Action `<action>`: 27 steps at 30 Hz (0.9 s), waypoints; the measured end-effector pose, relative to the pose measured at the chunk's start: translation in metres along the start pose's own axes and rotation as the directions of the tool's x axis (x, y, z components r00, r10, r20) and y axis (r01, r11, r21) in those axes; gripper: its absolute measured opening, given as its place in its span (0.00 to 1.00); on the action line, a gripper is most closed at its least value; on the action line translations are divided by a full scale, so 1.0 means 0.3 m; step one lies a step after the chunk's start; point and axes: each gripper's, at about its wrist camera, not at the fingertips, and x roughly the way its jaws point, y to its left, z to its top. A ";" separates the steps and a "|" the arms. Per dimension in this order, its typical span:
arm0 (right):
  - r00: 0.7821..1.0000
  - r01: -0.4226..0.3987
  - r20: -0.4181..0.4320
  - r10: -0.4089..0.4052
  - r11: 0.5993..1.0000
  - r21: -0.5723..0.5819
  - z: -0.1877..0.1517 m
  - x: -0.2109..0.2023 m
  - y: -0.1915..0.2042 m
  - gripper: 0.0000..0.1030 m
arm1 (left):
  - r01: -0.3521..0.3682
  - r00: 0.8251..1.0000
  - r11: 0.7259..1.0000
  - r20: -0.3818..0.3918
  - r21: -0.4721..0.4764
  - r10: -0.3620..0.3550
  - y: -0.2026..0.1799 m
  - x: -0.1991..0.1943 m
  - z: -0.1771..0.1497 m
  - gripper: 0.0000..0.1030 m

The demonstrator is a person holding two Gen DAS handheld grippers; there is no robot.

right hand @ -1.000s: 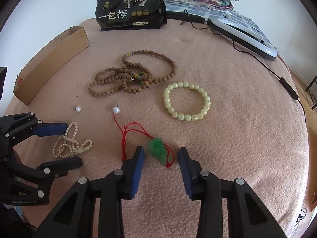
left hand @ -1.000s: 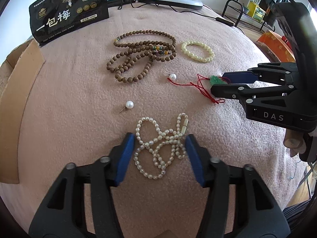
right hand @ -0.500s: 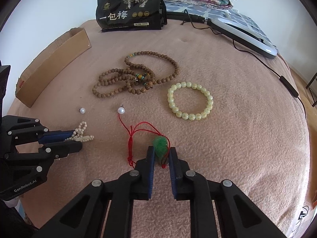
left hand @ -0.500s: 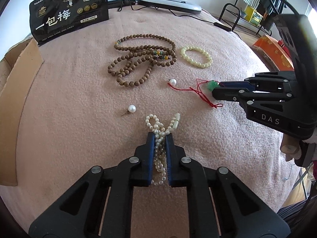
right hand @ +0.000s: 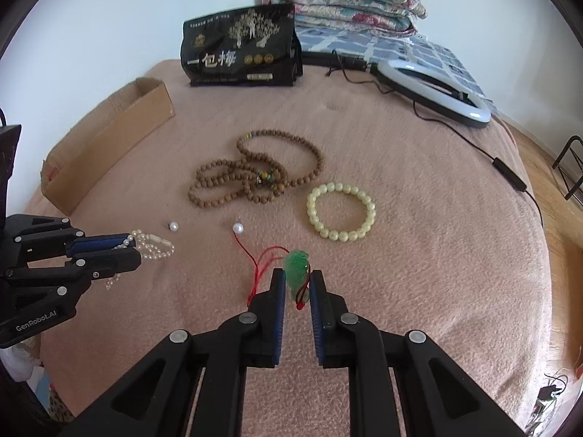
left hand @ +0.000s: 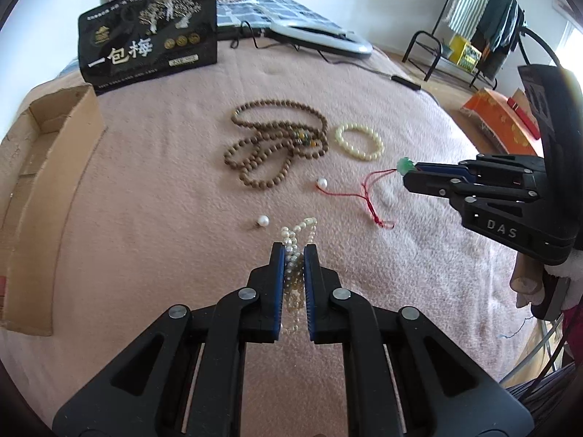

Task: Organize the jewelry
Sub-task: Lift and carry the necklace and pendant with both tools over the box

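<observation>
My left gripper [left hand: 293, 251] is shut on a white pearl necklace [left hand: 296, 235], lifted a little off the pink blanket [left hand: 145, 218]; it also shows in the right wrist view [right hand: 153, 247]. My right gripper [right hand: 296, 278] is shut on a green jade pendant [right hand: 297, 267] whose red cord [right hand: 260, 262] trails to the blanket. The pendant [left hand: 405, 164] shows at the right gripper's tip in the left wrist view. A brown wooden bead string [right hand: 251, 174], a pale yellow bead bracelet [right hand: 340, 211] and two loose pearl earrings [right hand: 173, 225] [right hand: 237, 227] lie on the blanket.
An open cardboard box [right hand: 105, 138] lies at the left edge. A black snack bag [right hand: 237, 54] stands at the back. A white ring light [right hand: 433, 91] with its cable lies back right, and folded quilts [right hand: 346, 0] are behind.
Both grippers closed, the left on the pearl necklace and the right on the jade pendant. Both have since lifted their pieces slightly off the blanket.
</observation>
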 end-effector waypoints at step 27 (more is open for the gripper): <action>0.958 -0.037 0.284 0.039 0.999 -0.012 0.273 -0.279 0.252 0.11 | -0.015 0.980 0.989 0.196 -0.150 0.044 0.283 -0.365 0.083 0.08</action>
